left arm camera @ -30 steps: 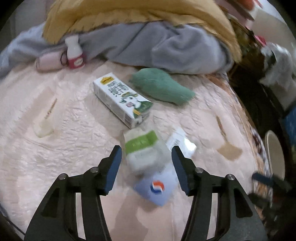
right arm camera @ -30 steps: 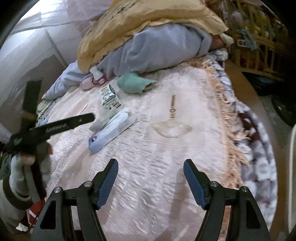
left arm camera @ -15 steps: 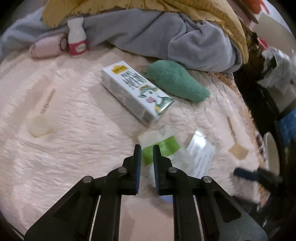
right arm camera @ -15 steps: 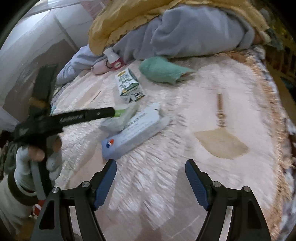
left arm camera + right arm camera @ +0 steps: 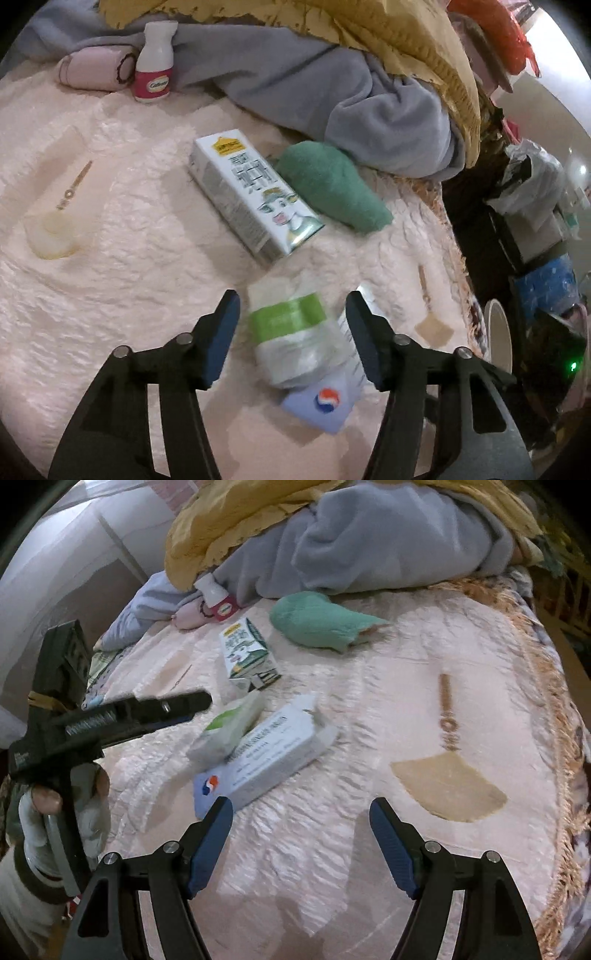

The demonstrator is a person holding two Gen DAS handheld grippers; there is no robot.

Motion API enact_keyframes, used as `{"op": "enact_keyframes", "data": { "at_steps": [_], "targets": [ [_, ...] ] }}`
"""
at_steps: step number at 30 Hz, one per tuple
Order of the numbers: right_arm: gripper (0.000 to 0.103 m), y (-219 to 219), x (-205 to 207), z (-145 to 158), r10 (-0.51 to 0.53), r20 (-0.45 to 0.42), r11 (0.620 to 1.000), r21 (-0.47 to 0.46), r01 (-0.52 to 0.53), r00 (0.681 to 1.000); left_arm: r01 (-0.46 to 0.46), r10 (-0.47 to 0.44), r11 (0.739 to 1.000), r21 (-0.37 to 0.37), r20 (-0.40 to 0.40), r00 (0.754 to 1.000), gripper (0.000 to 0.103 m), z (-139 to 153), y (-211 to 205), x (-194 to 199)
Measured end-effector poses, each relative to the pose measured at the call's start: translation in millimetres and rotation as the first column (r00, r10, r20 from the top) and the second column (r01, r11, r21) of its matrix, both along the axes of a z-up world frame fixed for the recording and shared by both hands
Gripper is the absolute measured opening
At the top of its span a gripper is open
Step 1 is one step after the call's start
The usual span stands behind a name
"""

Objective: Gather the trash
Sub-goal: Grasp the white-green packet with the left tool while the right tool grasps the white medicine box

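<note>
Half a second back my left gripper (image 5: 291, 332) had its jaws nearly together over the tissue pack; now they stand wide apart again, one on each side of it, holding nothing. My right gripper (image 5: 301, 840) is spread wide as before and empty, hovering over bare bedspread (image 5: 332, 849), and it has edged closer to the litter.

Nearest to the left gripper lies the tissue pack (image 5: 295, 339), a soft clear-wrapped packet with a green band, between the fingers but not pinched as far as I can see. It rests partly on top of the pale blue box (image 5: 321, 402) with a red-and-blue round logo, which pokes out underneath it. From the right wrist view the same two sit side by side, the tissue pack (image 5: 229, 731) touching the long blue box (image 5: 266, 757), just ahead of my right fingers, and the left gripper (image 5: 177, 705) reaches in from the left in a gloved hand (image 5: 62, 812).

Just beyond lies the milk carton (image 5: 255, 199) on its side, white with a cartoon cow, close to the tissue pack. Beside its far end sits a green cloth (image 5: 332, 188). Further back a small white bottle (image 5: 153, 70) with a red label stands upright against a pink roll (image 5: 92, 72). Behind everything a grey blanket (image 5: 332, 96) is heaped under a yellow one (image 5: 388, 33).
</note>
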State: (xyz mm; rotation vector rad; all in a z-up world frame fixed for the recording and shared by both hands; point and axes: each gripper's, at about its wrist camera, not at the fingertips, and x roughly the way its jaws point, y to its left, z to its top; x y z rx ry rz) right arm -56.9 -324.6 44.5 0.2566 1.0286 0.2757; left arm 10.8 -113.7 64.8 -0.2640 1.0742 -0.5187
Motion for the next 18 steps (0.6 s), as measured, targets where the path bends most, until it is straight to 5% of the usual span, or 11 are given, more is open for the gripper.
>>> {"op": "enact_keyframes", "data": {
  "at_steps": [7, 12, 18],
  "targets": [
    [0.074, -14, -7, 1, -0.027, 0.002, 0.999, 0.017, 0.027, 1.0, 0.035, -0.029, 0.986, 0.165, -0.037, 0.999, 0.06, -21, -35, 0],
    [0.074, -10, -9, 4, -0.011, 0.008, 1.0, 0.017, 0.011, 1.0, 0.033, -0.033, 0.981, 0.192, -0.005, 0.999, 0.031, -9, -17, -3],
    [0.074, -2, -5, 4, 0.006, 0.009, 1.0, 0.023, -0.007, 1.0, 0.02, -0.032, 0.956, 0.292, 0.035, 0.999, 0.026, -12, 6, -9]
  ]
}}
